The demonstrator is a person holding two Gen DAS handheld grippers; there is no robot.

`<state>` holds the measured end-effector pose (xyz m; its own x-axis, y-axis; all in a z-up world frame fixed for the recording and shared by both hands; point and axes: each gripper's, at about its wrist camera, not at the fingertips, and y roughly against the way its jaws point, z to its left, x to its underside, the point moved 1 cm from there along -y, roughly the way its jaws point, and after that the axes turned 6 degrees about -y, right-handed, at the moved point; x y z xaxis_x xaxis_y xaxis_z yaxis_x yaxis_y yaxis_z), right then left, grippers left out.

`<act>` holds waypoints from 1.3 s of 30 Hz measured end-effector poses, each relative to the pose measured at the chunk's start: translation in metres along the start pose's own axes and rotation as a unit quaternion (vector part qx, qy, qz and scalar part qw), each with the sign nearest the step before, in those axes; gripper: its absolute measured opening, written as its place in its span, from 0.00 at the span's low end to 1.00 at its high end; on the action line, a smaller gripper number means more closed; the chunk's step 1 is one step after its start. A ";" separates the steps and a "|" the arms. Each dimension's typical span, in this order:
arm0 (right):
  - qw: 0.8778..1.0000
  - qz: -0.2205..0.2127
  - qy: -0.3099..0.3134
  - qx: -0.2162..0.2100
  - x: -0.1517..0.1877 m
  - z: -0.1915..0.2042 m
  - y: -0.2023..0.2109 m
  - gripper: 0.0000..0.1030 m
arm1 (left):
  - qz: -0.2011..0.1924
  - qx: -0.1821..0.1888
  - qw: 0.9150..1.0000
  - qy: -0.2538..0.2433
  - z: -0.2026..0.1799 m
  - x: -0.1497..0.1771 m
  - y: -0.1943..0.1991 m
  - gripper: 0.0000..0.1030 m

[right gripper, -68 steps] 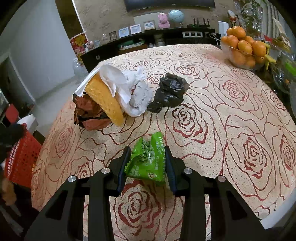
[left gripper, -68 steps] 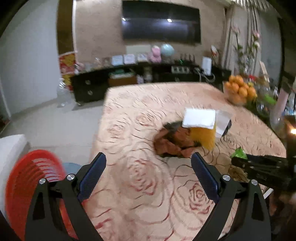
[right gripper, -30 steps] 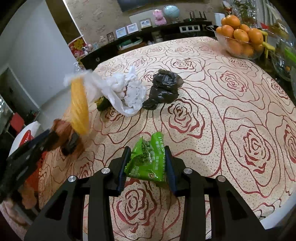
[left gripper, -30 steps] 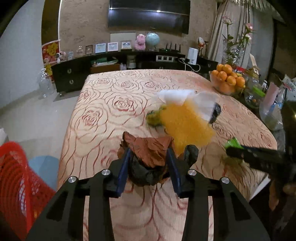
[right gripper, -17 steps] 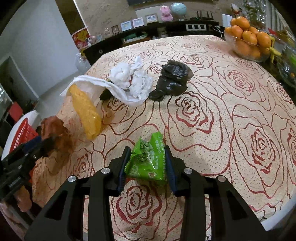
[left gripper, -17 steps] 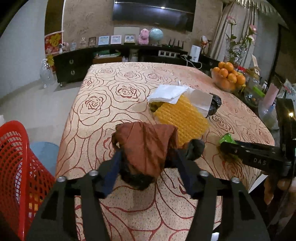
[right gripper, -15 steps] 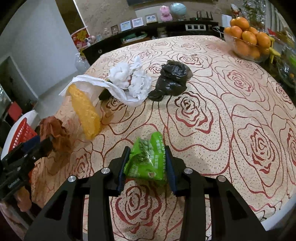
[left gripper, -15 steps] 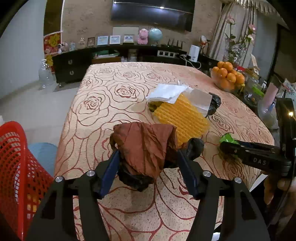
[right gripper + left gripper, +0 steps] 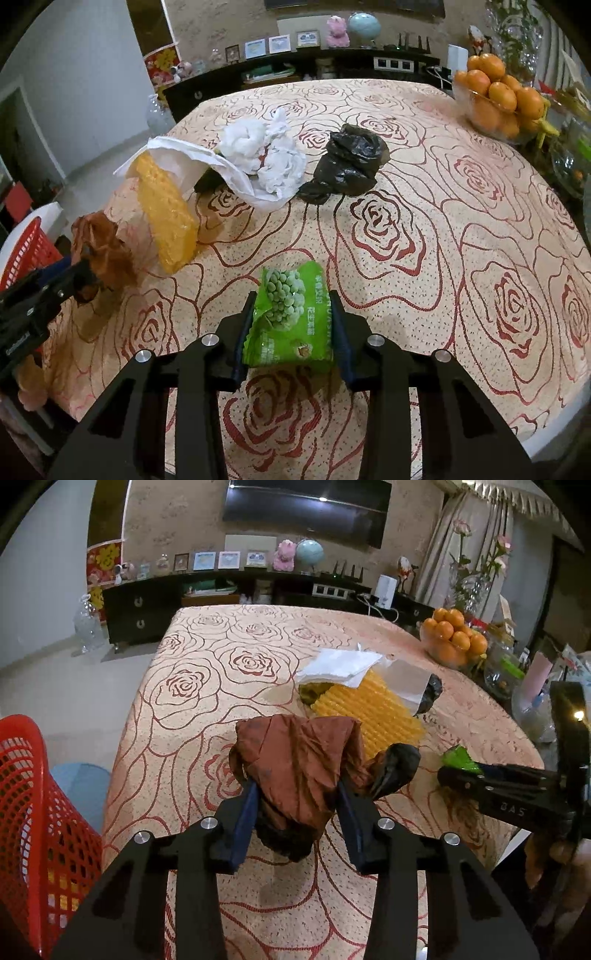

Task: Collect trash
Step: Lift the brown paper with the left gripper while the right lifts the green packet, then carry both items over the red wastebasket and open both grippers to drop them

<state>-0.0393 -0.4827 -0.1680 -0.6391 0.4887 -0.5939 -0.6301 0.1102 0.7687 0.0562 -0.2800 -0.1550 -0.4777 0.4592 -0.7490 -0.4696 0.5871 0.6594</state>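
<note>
My left gripper (image 9: 295,805) is shut on a crumpled brown wrapper (image 9: 299,760) with dark plastic under it, held just above the table near its left edge. It also shows in the right wrist view (image 9: 99,254). My right gripper (image 9: 291,325) is shut on a green pea snack packet (image 9: 291,321), low over the rose-patterned tablecloth (image 9: 424,258); the packet's tip shows in the left wrist view (image 9: 458,757). On the table lie a yellow ribbed wrapper (image 9: 166,218), crumpled white tissue and paper (image 9: 262,158) and a black plastic bag (image 9: 347,162).
A red mesh basket (image 9: 26,812) stands on the floor left of the table, also in the right wrist view (image 9: 26,254). A bowl of oranges (image 9: 498,99) and glassware sit at the table's far right. A dark sideboard (image 9: 155,602) stands behind.
My left gripper closed on the brown wrapper and pulled it back off the pile toward the table's left edge. The yellow wrapper settled on the table. My right gripper kept the green packet, nearly still.
</note>
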 end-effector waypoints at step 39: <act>0.988 -0.089 0.076 -0.104 -0.018 0.116 0.072 0.35 | -0.127 -0.155 0.977 0.076 0.079 -0.007 0.178 0.38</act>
<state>-0.0219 -0.3834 -0.0750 -0.5587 0.3409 -0.7561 -0.8053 -0.0050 0.5928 0.0349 -0.1263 -0.0376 -0.4102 0.2078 -0.8880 -0.7778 0.4286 0.4596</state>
